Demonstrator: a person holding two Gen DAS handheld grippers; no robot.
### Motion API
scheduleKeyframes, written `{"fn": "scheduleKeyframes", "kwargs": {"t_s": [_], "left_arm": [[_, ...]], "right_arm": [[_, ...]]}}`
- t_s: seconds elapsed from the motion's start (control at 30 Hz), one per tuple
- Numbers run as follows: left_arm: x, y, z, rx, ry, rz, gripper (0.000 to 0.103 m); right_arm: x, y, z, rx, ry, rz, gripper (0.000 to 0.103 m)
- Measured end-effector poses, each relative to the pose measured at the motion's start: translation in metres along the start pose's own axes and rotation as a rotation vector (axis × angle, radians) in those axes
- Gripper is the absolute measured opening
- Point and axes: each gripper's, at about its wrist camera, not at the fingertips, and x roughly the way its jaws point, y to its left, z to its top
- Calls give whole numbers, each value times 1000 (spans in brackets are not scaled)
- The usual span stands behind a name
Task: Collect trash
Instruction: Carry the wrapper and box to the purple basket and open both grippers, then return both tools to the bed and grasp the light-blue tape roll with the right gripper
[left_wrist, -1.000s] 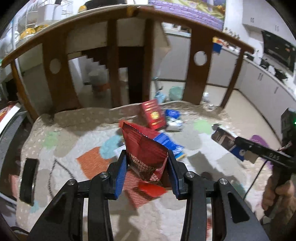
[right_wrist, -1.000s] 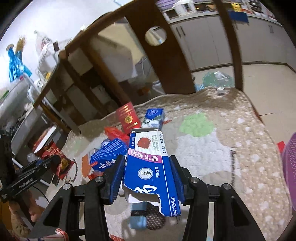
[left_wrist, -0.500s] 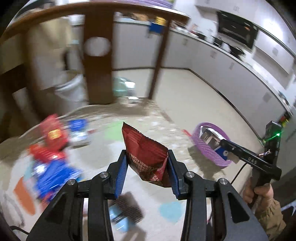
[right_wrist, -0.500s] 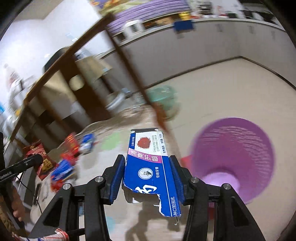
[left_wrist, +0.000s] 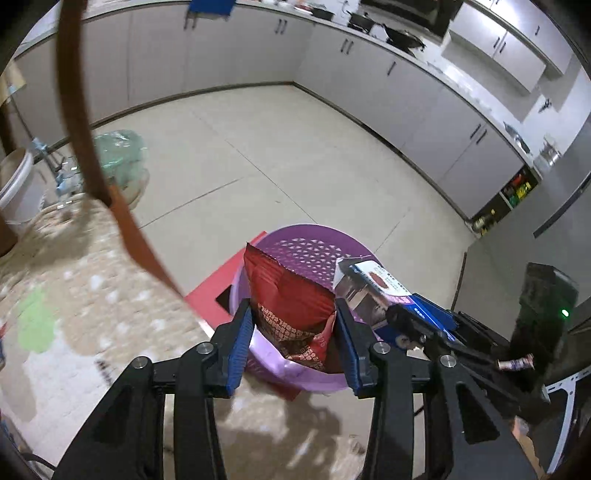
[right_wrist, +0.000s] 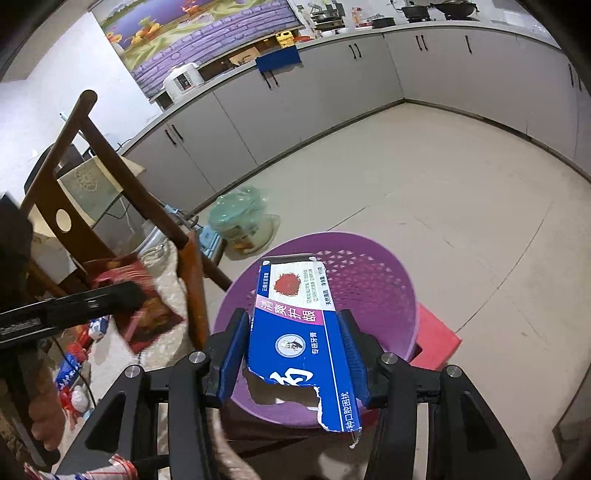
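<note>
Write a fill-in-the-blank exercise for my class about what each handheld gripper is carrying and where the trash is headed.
1. The left gripper is shut on a crinkled dark ____ snack bag.
2. The right gripper clamps a torn blue and white cardboard ____ box.
3. Both pieces of trash hang over the round ____ perforated plastic basket.
4. That basket rests on a flat ____ stool.

Missing words: red; toothpaste; purple; red
</note>
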Motion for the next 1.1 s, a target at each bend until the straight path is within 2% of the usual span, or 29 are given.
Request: {"fn": "scheduleKeyframes", "kwargs": {"t_s": [0.1, 0.17, 0.2, 0.4, 0.63, 0.9, 1.1], "left_arm": [[7, -8, 3, -8, -5, -6, 61], [5, -9, 0, -10, -15, -10, 66], [3, -10, -1, -7, -18, -8, 68], [-21, 4, -17, -25, -46, 31, 69], [-65, 16, -57, -3, -75, 157, 70], [-125, 54, -125, -41, -102, 272, 74], [-178, 116, -182, -141, -134, 375, 75]], "right_arm": [[-1, -6, 0, -9, -12, -21, 55], [-2, -10, 1, -6, -19, -22, 65], [-4, -11, 1, -5, -25, -24, 67], [-10, -9, -6, 9, -28, -30, 69], [-19, 10, -15, -12, -24, -19, 73], [-12, 68, -29, -86, 32, 42, 77], [7, 146, -53, -216, 119, 139, 79]]}}
